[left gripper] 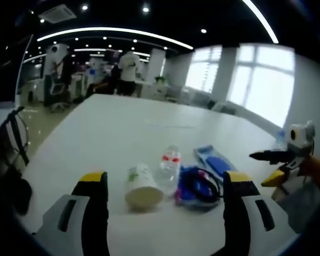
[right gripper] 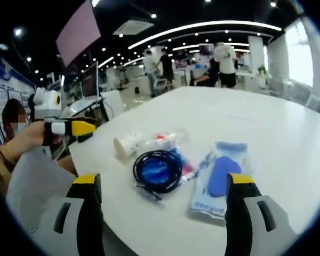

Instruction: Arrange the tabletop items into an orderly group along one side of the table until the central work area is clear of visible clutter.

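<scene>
A: Open-plan office, ceiling strip lights, tall windows, people [left gripper: 129, 72] standing at desks far back. Large white table [left gripper: 128, 133] in front, mostly bare.

B: Items on it?

A: Four, bunched near one edge. Left gripper view: paper cup [left gripper: 142, 186] on its side, mouth toward the camera; clear plastic bottle [left gripper: 170, 162] lying against it; coiled black cable [left gripper: 200, 184] on a blue packet just beside the bottle; blue packaged item [left gripper: 216, 160] behind the cable.

B: Same in the right gripper view?

A: Yes. Cup [right gripper: 127, 144] and bottle [right gripper: 162, 138] lie end to end, cable [right gripper: 157, 170] in front of them, blue package [right gripper: 220, 178] near the cable, apart from it.

B: Left gripper [left gripper: 165, 186]?

A: Jaws spread wide, nothing between them; it hangs short of the cup. In the right gripper view it [right gripper: 88, 130] sits off the table edge, held by a hand [right gripper: 26, 140].

B: Right gripper [right gripper: 164, 186]?

A: Also spread wide, holding nothing, above the near table edge with cable and package between the jaw lines. Left gripper view shows it [left gripper: 266, 156] at the far side.
</scene>
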A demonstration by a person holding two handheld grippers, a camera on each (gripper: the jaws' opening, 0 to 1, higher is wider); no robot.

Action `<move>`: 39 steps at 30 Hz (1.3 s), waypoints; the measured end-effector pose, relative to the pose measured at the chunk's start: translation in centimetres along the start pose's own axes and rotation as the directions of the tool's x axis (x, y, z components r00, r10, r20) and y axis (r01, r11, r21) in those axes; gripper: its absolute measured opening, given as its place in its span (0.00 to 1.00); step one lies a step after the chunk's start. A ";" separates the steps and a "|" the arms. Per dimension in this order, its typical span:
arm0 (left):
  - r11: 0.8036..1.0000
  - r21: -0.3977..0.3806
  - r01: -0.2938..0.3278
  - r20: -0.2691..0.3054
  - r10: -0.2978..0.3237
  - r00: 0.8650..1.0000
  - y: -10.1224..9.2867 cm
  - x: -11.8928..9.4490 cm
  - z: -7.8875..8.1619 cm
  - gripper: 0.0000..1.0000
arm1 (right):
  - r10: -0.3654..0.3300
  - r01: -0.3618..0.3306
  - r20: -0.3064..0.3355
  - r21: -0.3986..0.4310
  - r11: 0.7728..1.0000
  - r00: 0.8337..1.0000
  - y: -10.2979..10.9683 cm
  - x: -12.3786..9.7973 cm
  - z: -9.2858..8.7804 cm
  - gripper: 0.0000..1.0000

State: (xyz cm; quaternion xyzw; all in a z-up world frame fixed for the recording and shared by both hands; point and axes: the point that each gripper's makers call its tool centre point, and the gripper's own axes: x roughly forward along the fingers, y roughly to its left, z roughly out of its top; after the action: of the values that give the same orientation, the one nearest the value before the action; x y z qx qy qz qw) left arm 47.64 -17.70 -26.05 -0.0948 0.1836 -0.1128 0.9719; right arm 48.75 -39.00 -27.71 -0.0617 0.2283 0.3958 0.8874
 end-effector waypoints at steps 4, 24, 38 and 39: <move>1.000 0.000 -0.008 -0.004 0.008 1.000 0.1 -0.1 -0.1 0.86 | 0.028 -0.029 0.006 0.019 0.999 1.000 0.3 0.7 0.7 0.96; 0.998 -0.036 0.047 -0.021 -0.048 0.999 -1.3 0.3 -0.6 0.84 | 0.068 -0.071 0.047 0.081 0.994 0.997 1.2 3.2 3.2 0.95; 0.997 -0.026 0.074 -0.052 -0.075 0.996 -1.7 1.5 -0.6 0.83 | 0.065 -0.064 -0.018 0.057 0.996 0.998 1.1 4.2 0.8 0.93; 0.997 -0.024 0.073 -0.058 -0.075 0.996 -1.7 1.6 -0.6 0.83 | 0.064 -0.064 -0.016 0.052 0.997 0.998 1.1 4.2 0.8 0.93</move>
State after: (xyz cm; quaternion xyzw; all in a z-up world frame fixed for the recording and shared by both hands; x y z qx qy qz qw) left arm 48.52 -19.82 -26.79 -0.1089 0.2096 -0.1495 0.9601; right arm 50.69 -35.19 -28.81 -0.0349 0.2479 0.4175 0.8735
